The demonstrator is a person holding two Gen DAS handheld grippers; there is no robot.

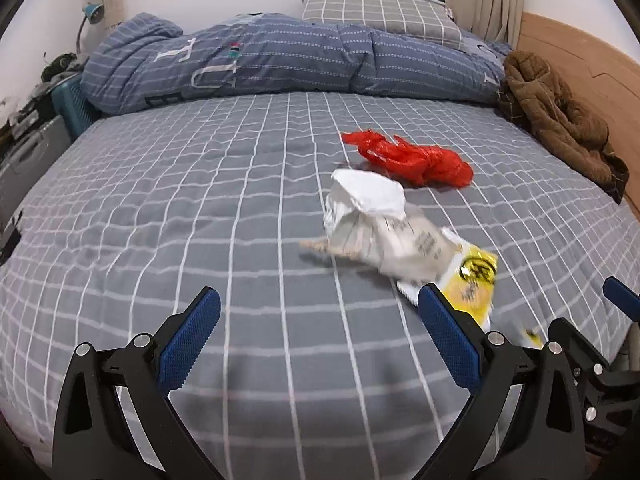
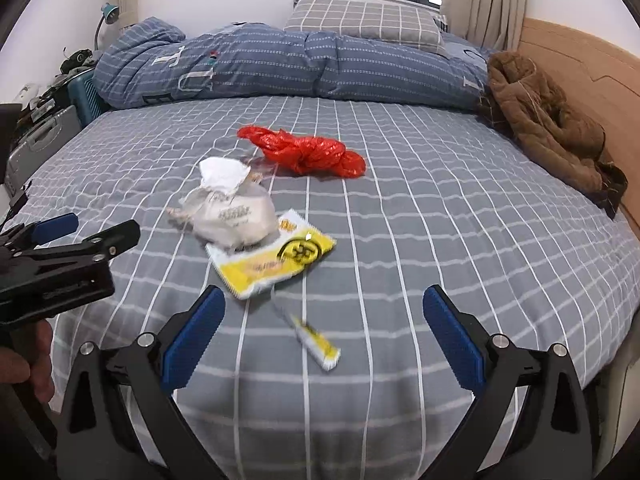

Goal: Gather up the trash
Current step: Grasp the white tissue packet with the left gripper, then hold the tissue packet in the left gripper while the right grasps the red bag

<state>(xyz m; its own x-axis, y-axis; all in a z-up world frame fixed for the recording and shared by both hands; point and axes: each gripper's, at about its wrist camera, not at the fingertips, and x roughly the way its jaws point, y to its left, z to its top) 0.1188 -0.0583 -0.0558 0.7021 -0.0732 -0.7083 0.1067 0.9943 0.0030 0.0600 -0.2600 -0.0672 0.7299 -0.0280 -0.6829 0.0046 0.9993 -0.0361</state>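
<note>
Yellow wrapper (image 1: 474,280) half hidden behind the left claw (image 1: 320,308), blurred; both left and right claw (image 2: 324,308) gape apart.

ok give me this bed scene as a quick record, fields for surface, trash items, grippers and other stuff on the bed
surface: bed with grey checked sheet
trash 1: red plastic bag, farthest of the pile
trash 2: crumpled white bag, in front of the red one
trash 3: yellow wrapper, flat, beside the white bag
trash 4: small yellow strip, nearest, lying apart
left gripper: open, empty
right gripper: open, empty, above the small strip
other: blue duvet, grey pillow, brown jacket
</note>
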